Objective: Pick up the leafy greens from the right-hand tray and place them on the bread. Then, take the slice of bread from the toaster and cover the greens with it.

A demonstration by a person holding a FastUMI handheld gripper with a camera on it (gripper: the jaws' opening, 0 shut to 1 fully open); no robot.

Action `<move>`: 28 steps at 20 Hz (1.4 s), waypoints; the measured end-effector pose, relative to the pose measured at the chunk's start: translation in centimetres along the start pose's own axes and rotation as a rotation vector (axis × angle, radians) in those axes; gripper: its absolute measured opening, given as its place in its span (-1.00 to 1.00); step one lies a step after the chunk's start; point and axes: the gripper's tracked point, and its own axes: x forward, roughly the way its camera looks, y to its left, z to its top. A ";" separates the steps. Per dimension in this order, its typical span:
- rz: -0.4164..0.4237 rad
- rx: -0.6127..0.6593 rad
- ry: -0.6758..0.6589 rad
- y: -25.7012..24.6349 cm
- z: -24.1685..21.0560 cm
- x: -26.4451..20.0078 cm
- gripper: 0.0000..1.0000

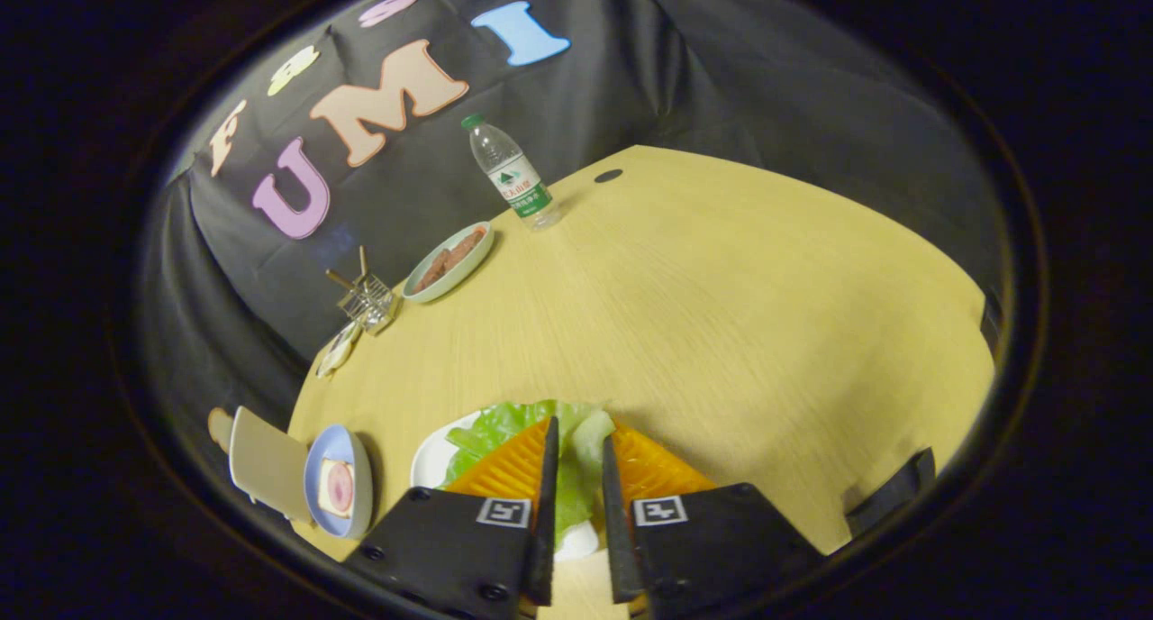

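Tongs (576, 440) narrowly parted around the leafy greens (504, 422) on their white tray (431, 462); grip unclear. Greens look light, floppy, tearable: pinch the thick bunched middle.

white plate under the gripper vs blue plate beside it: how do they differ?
The white plate holds lettuce and lies under the gripper, a leaf between its fingers; the blue plate, beside the fingers, holds bread with a pink centre. White rim against blue rim. Both rest on the wooden table.
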 end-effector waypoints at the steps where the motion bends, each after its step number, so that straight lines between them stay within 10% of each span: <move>1: -0.004 0.017 0.000 0.1 0.1 -0.4 -0.65; 4: -0.007 -0.005 -0.023 0.6 0.3 -0.9 -0.93; 28: 0.517 0.209 -0.234 23.5 -1.9 -10.9 -0.93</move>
